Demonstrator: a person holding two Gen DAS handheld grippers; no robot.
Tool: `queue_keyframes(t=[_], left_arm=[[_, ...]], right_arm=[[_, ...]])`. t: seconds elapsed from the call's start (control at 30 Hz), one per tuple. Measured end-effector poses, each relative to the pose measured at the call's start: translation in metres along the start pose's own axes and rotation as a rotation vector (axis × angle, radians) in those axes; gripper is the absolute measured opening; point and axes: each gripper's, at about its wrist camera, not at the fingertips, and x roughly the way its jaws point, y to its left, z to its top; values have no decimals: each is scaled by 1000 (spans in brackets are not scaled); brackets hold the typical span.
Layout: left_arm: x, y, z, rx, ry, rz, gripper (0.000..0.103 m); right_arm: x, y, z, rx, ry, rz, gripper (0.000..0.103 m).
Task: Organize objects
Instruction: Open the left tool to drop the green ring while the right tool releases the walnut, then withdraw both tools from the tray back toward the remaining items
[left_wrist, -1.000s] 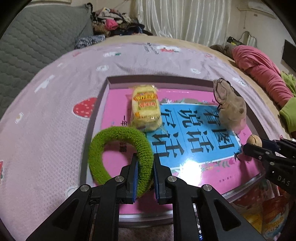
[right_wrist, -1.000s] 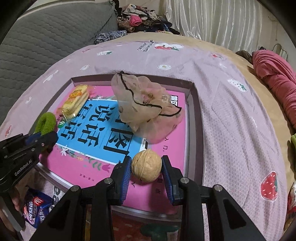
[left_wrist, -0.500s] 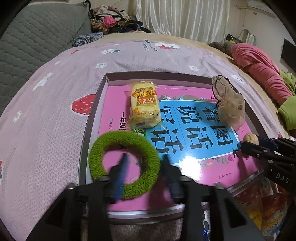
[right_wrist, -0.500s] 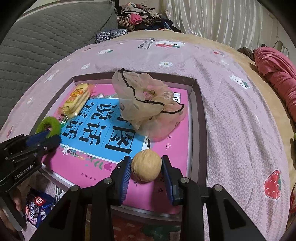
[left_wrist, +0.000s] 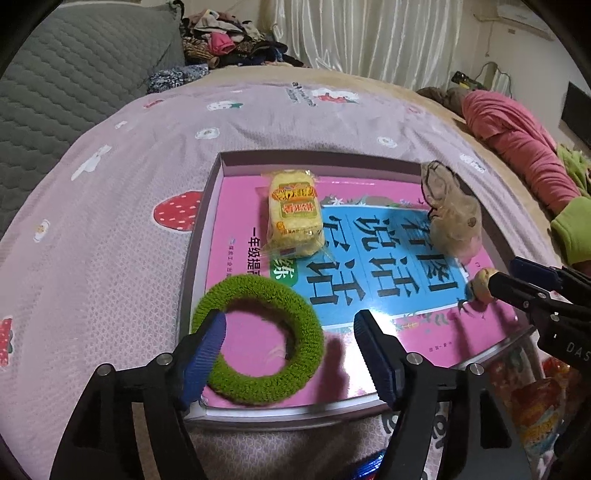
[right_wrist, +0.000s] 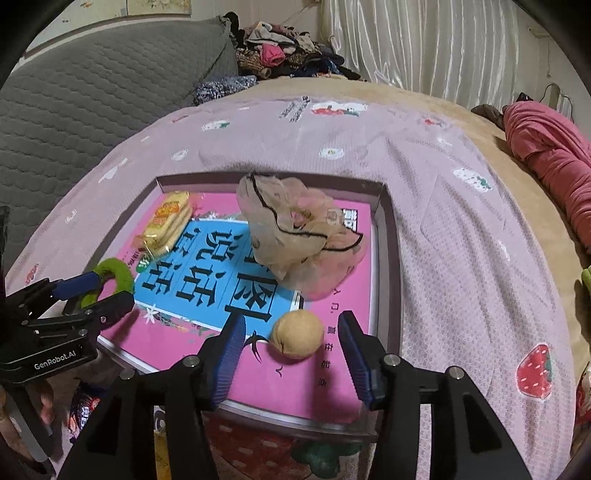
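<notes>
Left gripper (left_wrist: 290, 354): black frame, blue ribbed pads; angled steeply downward; jaws spread wide after just opening, pressing on nothing.
Right gripper (right_wrist: 291, 356): same build; angled steeply downward; jaws parted after just opening, both pads clear of contact.
Hand (right_wrist: 22, 424): fingers wrapped low around left gripper's handle, partly visible at frame edge.

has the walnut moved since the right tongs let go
No. The walnut sits on the same pink strip of the book cover; the tongs' jaws have just been opening around it.
</notes>
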Motion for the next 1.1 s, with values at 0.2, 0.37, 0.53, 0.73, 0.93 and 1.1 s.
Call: queue_keyframes(t=[0.2,0.37,0.53,0.73,0.93,1.1], left_arm=[[-17,5,4,-29,-36,-3,77],[-34,6,7,-38,-64,2,78],[-63,7,9,-37,-136,55,79],[-106,8,2,-51,-196,70,83],[-148,1,-26,-38,-199,78,84],[-181,-2,-38,-37,-191,91,84]], right_arm=[[-18,-2,2,9,-49,-7,62],[-35,-3,5,22,-99,-6,68],[-65,11,8,2,-173,15,75],[-113,29,1,-2,-261,-18,93],[-149,29,-18,74,-260,75,97],[-173,37,-27,59,-234,9,97]])
